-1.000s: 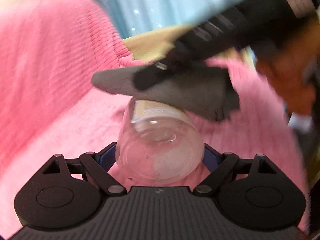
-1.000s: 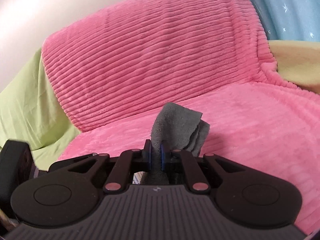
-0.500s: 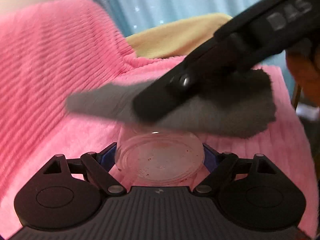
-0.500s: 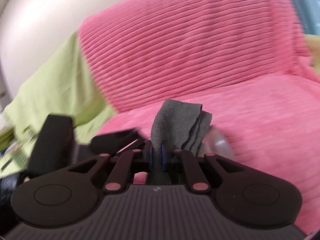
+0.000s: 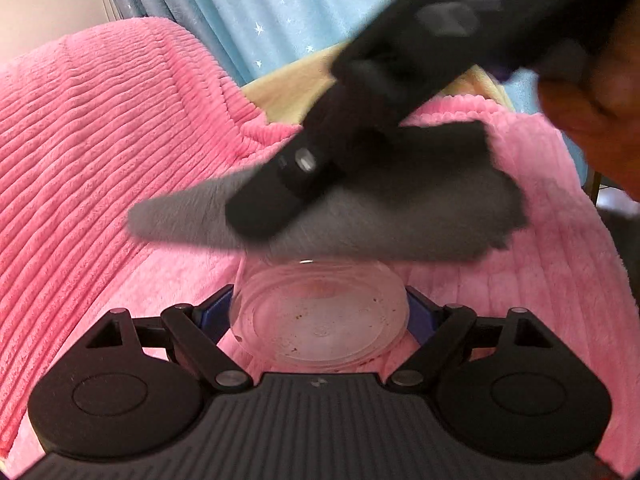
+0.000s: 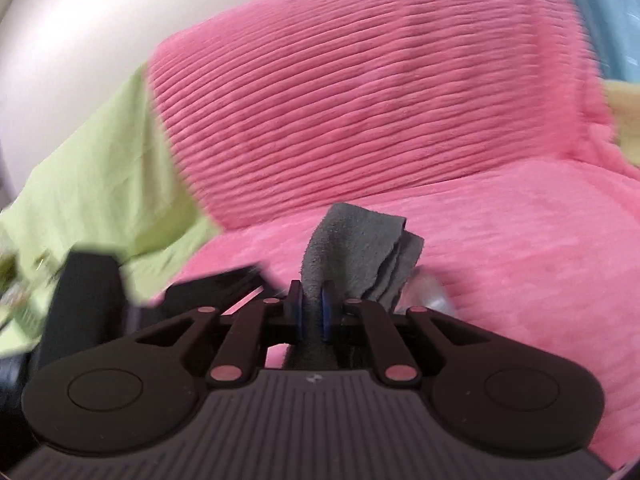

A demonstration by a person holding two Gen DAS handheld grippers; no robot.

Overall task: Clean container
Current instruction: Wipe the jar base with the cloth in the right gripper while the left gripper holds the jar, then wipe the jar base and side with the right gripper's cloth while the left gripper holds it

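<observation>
A clear plastic container (image 5: 320, 320) with brown specks on its base lies between the blue pads of my left gripper (image 5: 319, 310), which is shut on its sides. The base faces the camera. From the upper right, my right gripper (image 5: 264, 212) reaches in, shut on a folded grey cloth (image 5: 400, 216). The cloth lies over the container's far end and hides its mouth. In the right wrist view the cloth (image 6: 352, 248) sticks up from the right gripper (image 6: 312, 312), and a bit of the clear container (image 6: 428, 296) shows just behind it.
A pink ribbed blanket (image 5: 100, 140) covers the seat and backrest below. A yellow cushion (image 5: 292, 84) and a blue starred curtain (image 5: 280, 8) stand behind. A green sheet (image 6: 92, 184) lies to the left. A person's hand (image 5: 592, 92) holds the right tool.
The container has turned in my left gripper so its base now faces the camera. The right gripper and cloth have shifted over its far end, and the right view has swung left.
</observation>
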